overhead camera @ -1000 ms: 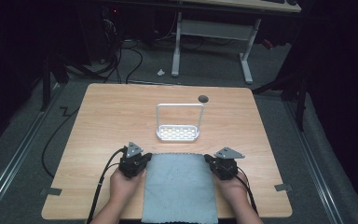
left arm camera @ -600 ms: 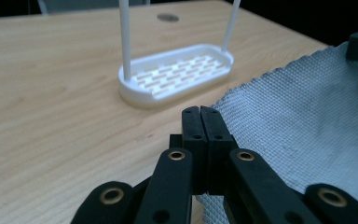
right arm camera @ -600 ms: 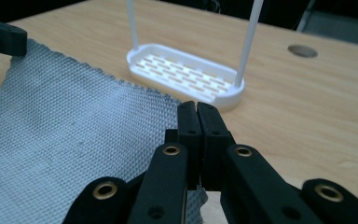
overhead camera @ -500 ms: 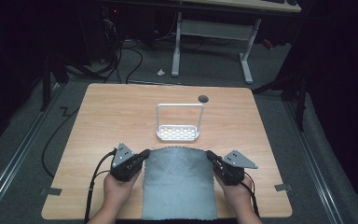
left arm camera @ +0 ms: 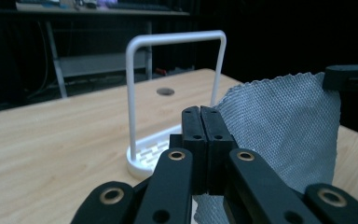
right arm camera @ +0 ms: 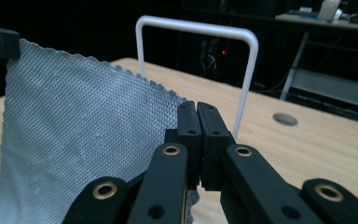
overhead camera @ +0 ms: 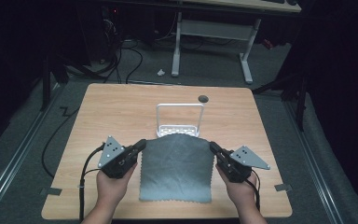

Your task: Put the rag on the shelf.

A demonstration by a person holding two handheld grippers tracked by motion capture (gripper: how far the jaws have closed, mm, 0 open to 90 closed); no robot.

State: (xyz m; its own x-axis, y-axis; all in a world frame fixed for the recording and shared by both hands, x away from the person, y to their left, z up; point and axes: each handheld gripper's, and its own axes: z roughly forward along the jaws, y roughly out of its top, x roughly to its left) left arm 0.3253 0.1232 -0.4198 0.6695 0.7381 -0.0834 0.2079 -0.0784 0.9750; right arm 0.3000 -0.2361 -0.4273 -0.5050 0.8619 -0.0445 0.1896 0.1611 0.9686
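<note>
Looking down from the high view, a grey cloth (overhead camera: pixel 177 168) lies in the middle of the near part of the wooden surface (overhead camera: pixel 112 112). Its near edge rests flat, and its far edge is lifted up between the two grippers. The left gripper (overhead camera: pixel 141 143) holds the far left corner and the right gripper (overhead camera: pixel 211 147) holds the far right corner. A white wire rack (overhead camera: pixel 179 120) stands just behind the cloth, and the lifted edge covers the front of its base.

From the left gripper view, the jaws are pressed together on the corner of the cloth (left arm camera: pixel 289 126), which stretches to the right toward the other gripper. The rack (left arm camera: pixel 177 93) stands upright behind.

From the right gripper view, the jaws are also pressed together, pinching the cloth (right arm camera: pixel 84 126) at its corner. The rack (right arm camera: pixel 198 32) rises behind them.
</note>
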